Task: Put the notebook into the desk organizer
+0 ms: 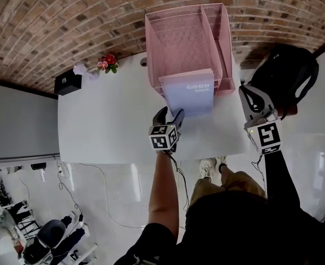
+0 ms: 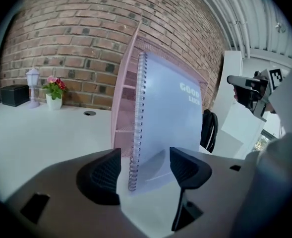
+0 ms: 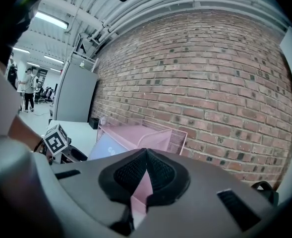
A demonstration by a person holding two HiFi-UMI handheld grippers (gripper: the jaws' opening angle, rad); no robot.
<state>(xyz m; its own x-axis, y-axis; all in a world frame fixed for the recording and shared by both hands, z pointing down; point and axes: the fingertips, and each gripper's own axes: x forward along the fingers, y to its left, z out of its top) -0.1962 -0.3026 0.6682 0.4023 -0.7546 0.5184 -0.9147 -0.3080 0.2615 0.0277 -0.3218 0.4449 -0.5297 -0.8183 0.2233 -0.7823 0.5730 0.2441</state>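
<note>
A lavender spiral notebook [image 1: 191, 95] printed "GOOD LUCK" stands tilted on the white table [image 1: 107, 131], leaning against the front of the pink mesh desk organizer [image 1: 187, 37]. My left gripper [image 1: 170, 117] is at the notebook's lower left corner. In the left gripper view the notebook [image 2: 173, 118] rises upright just ahead of the left gripper [image 2: 145, 170], its spiral edge between the jaws, which stand open and apart from it. My right gripper [image 1: 256, 101] hangs past the table's right edge, clear of the notebook. In its own view the right gripper [image 3: 146, 157] is shut on nothing, with the organizer [image 3: 136, 135] beyond.
A small flower pot [image 1: 108, 62], a white ornament [image 1: 80, 69] and a black box [image 1: 68, 82] sit at the table's far left. A cable hole [image 1: 144, 62] lies left of the organizer. A black backpack [image 1: 288, 76] is at the right, next to the right gripper. A brick wall runs behind.
</note>
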